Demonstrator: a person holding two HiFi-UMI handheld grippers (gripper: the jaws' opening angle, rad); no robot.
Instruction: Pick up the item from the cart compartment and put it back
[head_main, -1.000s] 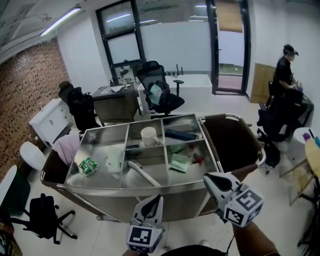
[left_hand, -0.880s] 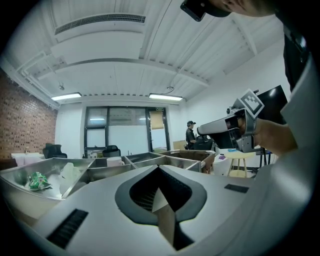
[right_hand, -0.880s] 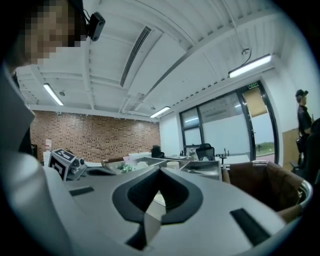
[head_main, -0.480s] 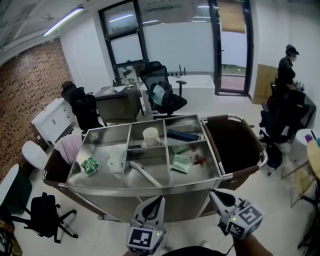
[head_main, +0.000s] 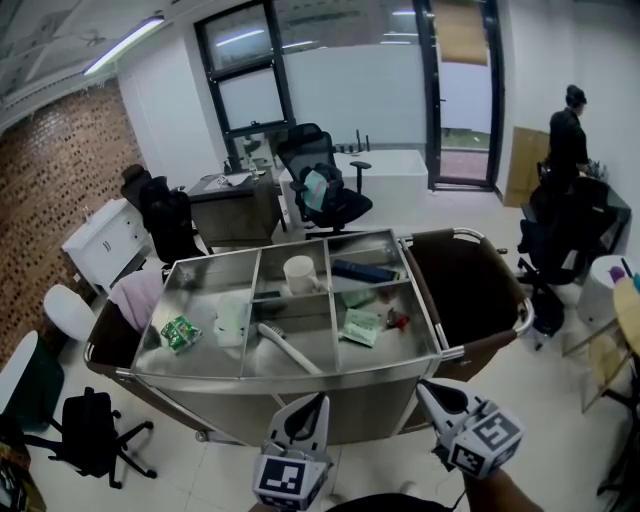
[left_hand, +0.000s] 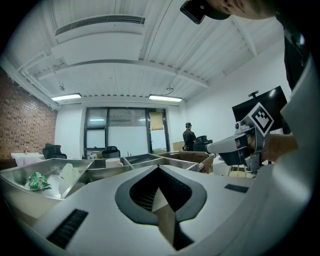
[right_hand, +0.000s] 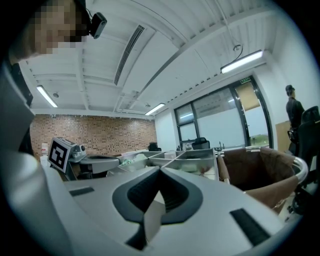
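Note:
A steel cart (head_main: 284, 374) with several compartments stands in front of me. Its near left bay holds a green packet (head_main: 179, 332) and a white jug (head_main: 231, 318). A white brush (head_main: 288, 348) lies in the near middle bay, and green packets (head_main: 358, 326) with a small red item (head_main: 398, 320) in the near right one. A white cup (head_main: 299, 273) and a dark flat item (head_main: 362, 270) sit in the far bays. My left gripper (head_main: 318, 398) and right gripper (head_main: 425, 388) hang below the cart's near side, both shut and empty, short of the compartments.
A brown bag (head_main: 470, 290) hangs on the cart's right end. Office chairs (head_main: 320, 190) and desks stand behind the cart, and a black chair base (head_main: 90, 430) is on the floor at lower left. A person (head_main: 568, 140) stands far right by a table.
My right gripper has dropped lower and drawn back toward me from the cart's near right corner. The left gripper has barely moved. The cart's contents lie as before.

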